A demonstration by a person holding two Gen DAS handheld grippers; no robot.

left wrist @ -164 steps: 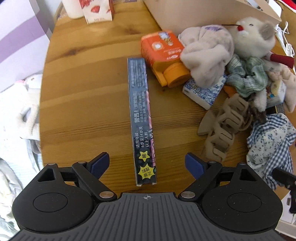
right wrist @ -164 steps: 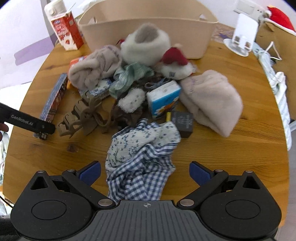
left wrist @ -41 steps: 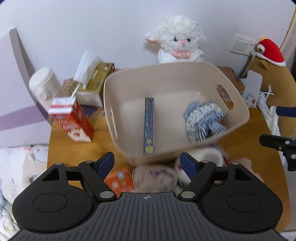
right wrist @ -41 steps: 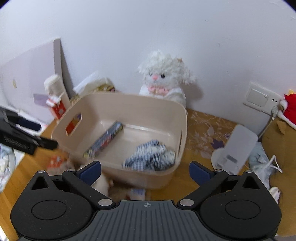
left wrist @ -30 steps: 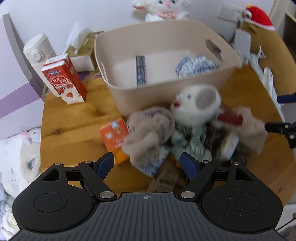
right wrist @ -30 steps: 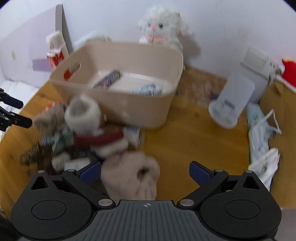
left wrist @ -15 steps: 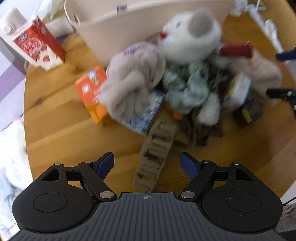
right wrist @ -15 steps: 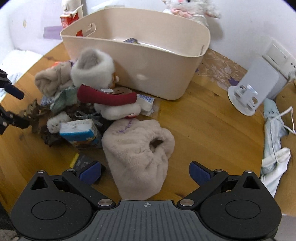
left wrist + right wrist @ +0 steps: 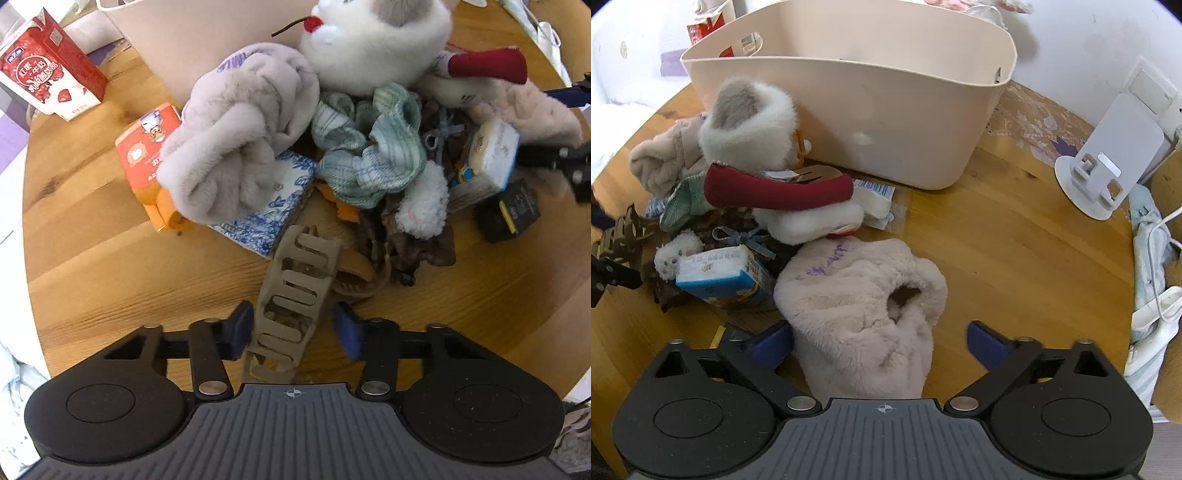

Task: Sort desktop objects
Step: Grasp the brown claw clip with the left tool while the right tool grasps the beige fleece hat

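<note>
My left gripper (image 9: 293, 334) is closing its jaws around the taupe hair claw (image 9: 291, 302), which is lying lengthwise between them on the wooden surface (image 9: 92, 258); the left pad is just at its edge, the right one still apart. My right gripper (image 9: 881, 341) is closing its jaws around the near end of the cream fluffy slipper (image 9: 864, 306), not yet pressing it. Beyond both, the clutter pile is leaning against the beige basket (image 9: 886, 122).

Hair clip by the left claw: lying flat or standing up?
Lying flat: the hair clip rests lengthwise on the table, between the closing left claw.
</note>
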